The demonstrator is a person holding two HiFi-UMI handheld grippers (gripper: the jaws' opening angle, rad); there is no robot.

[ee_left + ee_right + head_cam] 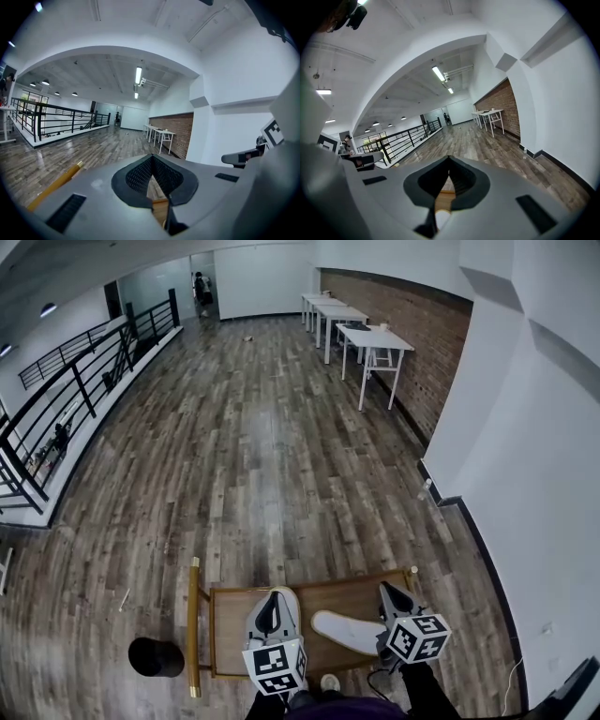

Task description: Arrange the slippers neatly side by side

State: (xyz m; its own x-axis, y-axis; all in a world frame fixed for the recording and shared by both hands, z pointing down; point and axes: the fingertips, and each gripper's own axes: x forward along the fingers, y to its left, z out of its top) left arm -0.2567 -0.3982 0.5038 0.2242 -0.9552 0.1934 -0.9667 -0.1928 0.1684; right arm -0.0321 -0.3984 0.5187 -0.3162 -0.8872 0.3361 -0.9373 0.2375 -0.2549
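Left gripper (151, 155), right gripper (449, 158), jaws pressed together, smooth white slipper (345, 630) between, wooden table (234, 634)

Open office loft, white desks (373, 337), brick wall (427, 357), black railing (82, 381)

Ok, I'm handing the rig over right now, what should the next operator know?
Left gripper: jaws shut, empty, over the gold-framed wooden tray.
Right gripper: jaws shut, beside the flat white slipper; no grip visible.
That slipper lies angled on the tray; no second slipper is visible.
Done: nothing paired yet.
Left: find the other slipper and set both side by side.
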